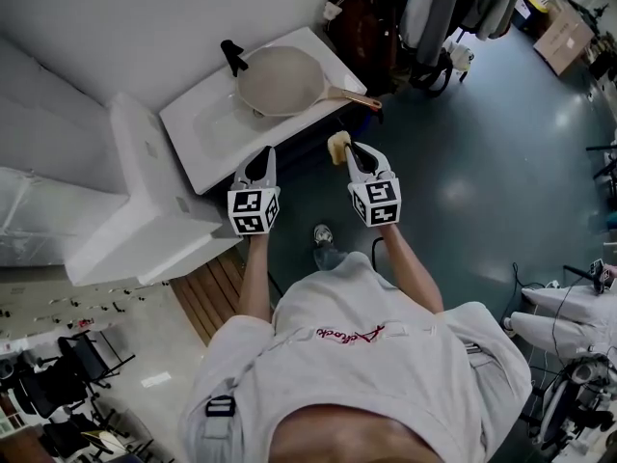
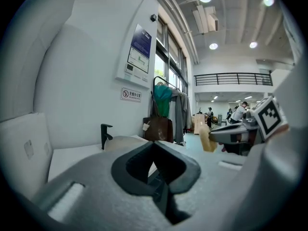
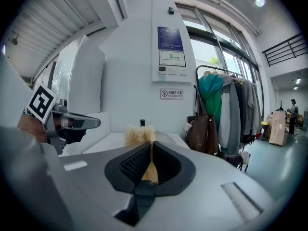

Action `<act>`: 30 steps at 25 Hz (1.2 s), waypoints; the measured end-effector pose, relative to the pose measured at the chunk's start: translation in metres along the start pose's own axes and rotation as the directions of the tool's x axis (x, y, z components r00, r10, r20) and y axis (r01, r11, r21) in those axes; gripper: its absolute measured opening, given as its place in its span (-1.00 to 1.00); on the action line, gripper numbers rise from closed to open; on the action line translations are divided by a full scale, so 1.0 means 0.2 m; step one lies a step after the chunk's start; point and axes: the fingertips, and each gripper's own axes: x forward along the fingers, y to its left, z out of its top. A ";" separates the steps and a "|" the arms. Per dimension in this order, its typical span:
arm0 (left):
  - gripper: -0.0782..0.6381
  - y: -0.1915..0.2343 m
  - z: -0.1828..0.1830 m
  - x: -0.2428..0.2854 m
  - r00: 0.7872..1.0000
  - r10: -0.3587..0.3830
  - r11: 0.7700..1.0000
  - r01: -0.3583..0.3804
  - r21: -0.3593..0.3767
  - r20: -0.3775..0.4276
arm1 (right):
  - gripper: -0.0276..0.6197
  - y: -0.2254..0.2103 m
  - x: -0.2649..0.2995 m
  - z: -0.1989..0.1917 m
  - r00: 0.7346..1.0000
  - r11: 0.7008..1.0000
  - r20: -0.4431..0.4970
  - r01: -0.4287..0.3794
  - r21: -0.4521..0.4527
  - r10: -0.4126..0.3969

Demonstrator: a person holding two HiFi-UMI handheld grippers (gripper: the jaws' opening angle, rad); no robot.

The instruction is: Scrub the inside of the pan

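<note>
Firmly, the right gripper [image 3: 149, 147] pinches a sponge [image 3: 139, 134]; wall sign [image 3: 171, 94] illegible.

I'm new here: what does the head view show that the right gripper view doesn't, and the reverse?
Head view only: the person's grey shirt and the round beige pan's copper handle. Right gripper view only: a blue-and-white wall notice and a small red-circle sign. Both: the yellow sponge clamped in the right gripper, and the black tap.
</note>
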 end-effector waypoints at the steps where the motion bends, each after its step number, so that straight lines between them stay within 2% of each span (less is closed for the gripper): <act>1: -0.78 0.01 0.01 0.04 1.000 -0.001 1.000 0.001 0.002 -0.001 | -0.84 -0.02 0.04 0.01 1.000 1.000 0.001 -0.001 0.002 0.001; 16: -0.78 0.29 0.17 0.61 1.000 0.017 1.000 -0.017 0.004 0.010 | -0.84 -0.28 0.64 0.18 0.999 0.999 0.008 -0.031 -0.011 0.031; 30: -0.78 0.36 0.13 0.79 1.000 0.010 1.000 -0.010 -0.002 -0.017 | -0.84 -0.35 0.82 0.12 0.999 0.999 -0.030 -0.039 0.002 0.039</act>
